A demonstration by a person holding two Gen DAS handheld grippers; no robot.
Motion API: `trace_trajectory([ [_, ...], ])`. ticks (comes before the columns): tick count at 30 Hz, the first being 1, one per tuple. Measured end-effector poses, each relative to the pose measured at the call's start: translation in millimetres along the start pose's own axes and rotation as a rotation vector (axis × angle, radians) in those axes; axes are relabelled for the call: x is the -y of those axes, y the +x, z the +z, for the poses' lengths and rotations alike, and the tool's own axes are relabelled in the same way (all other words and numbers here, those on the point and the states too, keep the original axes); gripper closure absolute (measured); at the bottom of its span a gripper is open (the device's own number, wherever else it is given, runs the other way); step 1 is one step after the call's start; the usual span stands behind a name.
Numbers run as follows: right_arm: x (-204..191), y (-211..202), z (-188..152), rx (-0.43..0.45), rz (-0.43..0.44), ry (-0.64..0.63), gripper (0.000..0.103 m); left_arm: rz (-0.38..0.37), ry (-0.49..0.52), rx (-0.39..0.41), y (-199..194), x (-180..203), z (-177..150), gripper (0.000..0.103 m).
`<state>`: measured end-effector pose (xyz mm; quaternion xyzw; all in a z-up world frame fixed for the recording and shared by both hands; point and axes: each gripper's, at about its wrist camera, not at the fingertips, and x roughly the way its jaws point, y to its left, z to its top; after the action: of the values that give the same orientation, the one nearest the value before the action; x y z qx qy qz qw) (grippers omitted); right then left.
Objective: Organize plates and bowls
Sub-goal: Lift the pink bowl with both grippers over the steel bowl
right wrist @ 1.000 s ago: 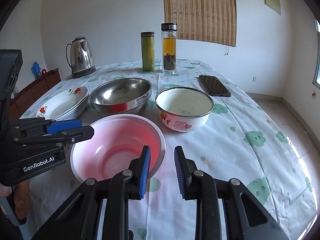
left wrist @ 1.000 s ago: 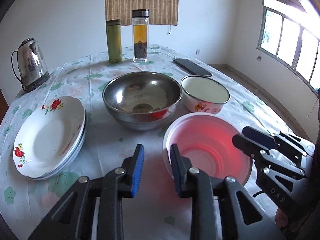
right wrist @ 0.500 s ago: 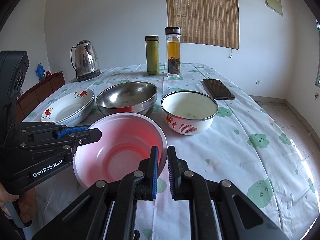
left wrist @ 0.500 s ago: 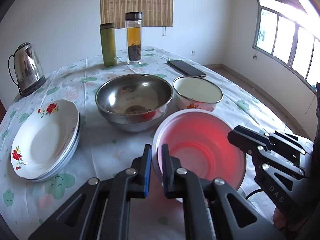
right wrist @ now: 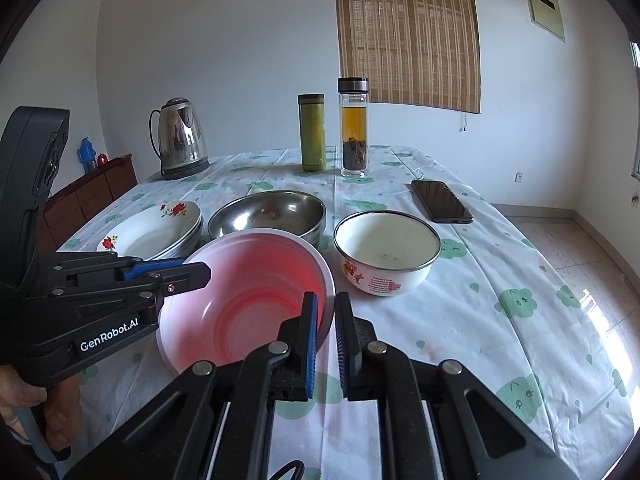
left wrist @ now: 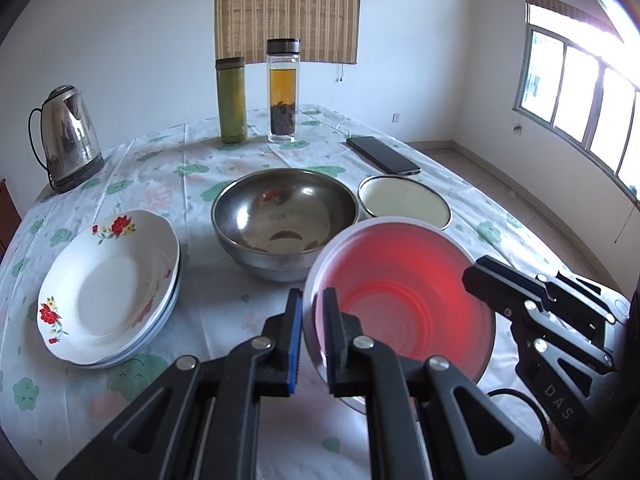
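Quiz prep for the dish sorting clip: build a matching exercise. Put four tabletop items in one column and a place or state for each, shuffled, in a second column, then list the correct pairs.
Column 1
1. pink bowl
2. steel bowl
3. floral plates
4. phone

Column 2
A. stacked, at the table's left side
B. lying flat near the table's far right edge
C. rim pinched by the left gripper and the right gripper
D. empty, mid-table, behind the pink bowl

Pairs: 1-C, 2-D, 3-A, 4-B
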<state>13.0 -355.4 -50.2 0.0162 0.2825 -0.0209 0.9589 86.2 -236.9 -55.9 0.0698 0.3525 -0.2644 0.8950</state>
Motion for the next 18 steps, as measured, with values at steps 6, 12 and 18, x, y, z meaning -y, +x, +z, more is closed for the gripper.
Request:
trace_trajectory([
  [6,-2.6,-4.9,11.1,0.041,0.009,0.004,0.093,0.014,-0.015,0.029,-6.2,-4.5,13.4,0.096],
  [12,-3.0,-4.7,20.7,0.075,0.010,0.012,0.093,0.033,-0.010,0.068,-11.8,-5.5,28.2,0.096],
  [18,-4.1,-5.6,29.8,0.101,0.010,0.014,0.093,0.041,-0.015,0.093,-13.2,-7.7,40.1,0.096],
])
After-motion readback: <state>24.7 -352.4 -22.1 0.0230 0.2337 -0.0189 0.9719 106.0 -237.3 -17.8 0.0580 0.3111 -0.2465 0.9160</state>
